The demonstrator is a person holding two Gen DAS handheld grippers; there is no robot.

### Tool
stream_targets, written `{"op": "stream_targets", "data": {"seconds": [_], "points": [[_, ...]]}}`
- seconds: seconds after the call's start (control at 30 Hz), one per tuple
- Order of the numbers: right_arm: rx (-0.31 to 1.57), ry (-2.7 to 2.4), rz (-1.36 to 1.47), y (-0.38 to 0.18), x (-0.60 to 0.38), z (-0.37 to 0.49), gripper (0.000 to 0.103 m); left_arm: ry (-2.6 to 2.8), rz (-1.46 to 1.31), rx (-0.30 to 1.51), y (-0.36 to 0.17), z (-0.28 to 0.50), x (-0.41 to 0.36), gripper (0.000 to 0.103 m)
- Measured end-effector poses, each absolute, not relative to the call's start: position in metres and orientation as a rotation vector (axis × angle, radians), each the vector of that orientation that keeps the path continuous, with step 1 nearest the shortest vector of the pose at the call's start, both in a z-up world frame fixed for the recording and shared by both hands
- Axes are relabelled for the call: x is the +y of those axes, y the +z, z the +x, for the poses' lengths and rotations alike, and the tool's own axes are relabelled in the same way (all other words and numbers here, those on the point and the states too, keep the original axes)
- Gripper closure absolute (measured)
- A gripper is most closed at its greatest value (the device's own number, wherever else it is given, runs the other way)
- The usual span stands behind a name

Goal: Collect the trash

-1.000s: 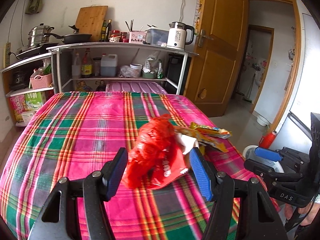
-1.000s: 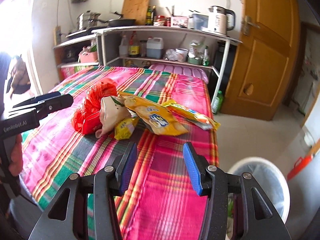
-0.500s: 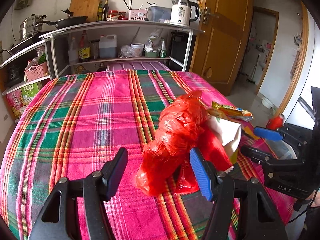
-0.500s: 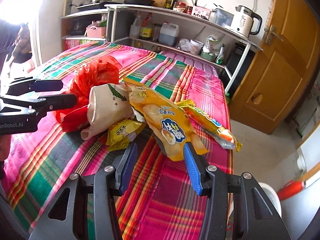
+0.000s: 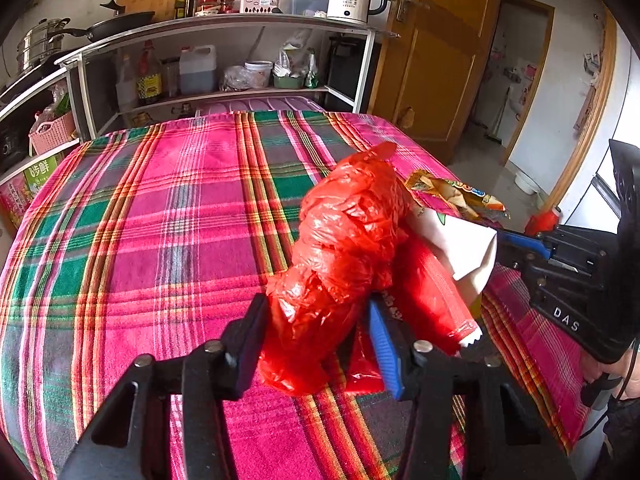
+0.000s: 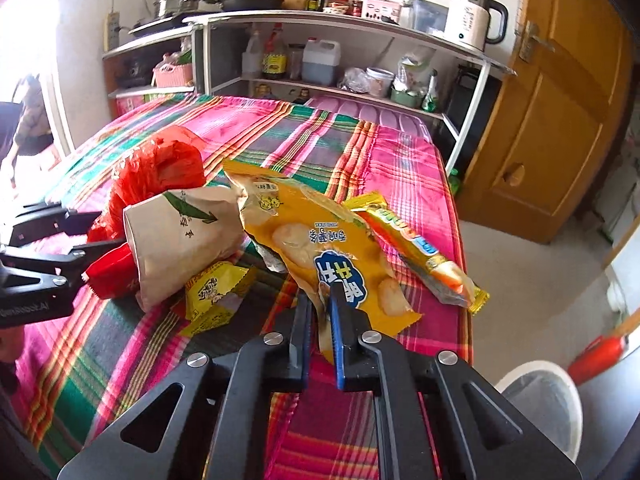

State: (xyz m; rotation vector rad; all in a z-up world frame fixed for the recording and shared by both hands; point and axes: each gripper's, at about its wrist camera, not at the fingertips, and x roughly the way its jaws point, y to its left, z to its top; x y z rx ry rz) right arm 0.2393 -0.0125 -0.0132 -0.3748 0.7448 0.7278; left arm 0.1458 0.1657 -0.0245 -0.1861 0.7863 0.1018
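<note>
The left gripper has its jaws pressed against both sides of the near end of a crumpled red plastic bag, which stretches away from the fingers over the plaid tablecloth. Just to the right of its blue finger lies a red wrapper, and beyond that a white paper bag.

The right gripper is clamped on the near edge of a large yellow snack bag; its two fingers stand nearly together with only the film between them. To the left of those fingers lies a small yellow packet, further left the white paper bag, and to the right a long yellow-orange wrapper.

Only the right wrist view shows the small yellow packet, the full face of the large snack bag, and a white bin on the floor low to the right. The left wrist view alone shows how the red bag sits between the left fingers.
</note>
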Motion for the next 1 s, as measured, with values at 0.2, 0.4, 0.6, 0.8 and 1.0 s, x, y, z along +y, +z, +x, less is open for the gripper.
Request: {"op": "stream_targets", "data": {"seconds": [0.2, 0.4, 0.6, 0.8, 1.0], "points": [[0.740, 0.751, -0.326, -0.005, -0.018, 0.227, 0.098, 0.121, -0.186, 0.758, -0.020, 0.138, 0.163, 0.063], [0.730, 0.766, -0.269, 0.006, -0.029, 0.214, 0.099, 0.136, -0.215, 0.705, -0.010, 0.123, 0.161, 0.064], [0.719, 0.760, -0.224, 0.015, -0.045, 0.200, 0.099, 0.145, -0.235, 0.663, 0.003, 0.109, 0.157, 0.064], [0.700, 0.745, -0.183, 0.026, -0.066, 0.187, 0.100, 0.135, -0.238, 0.630, 0.017, 0.098, 0.149, 0.064], [0.676, 0.726, -0.153, 0.038, -0.086, 0.177, 0.100, 0.106, -0.228, 0.602, 0.030, 0.091, 0.129, 0.064]]}}
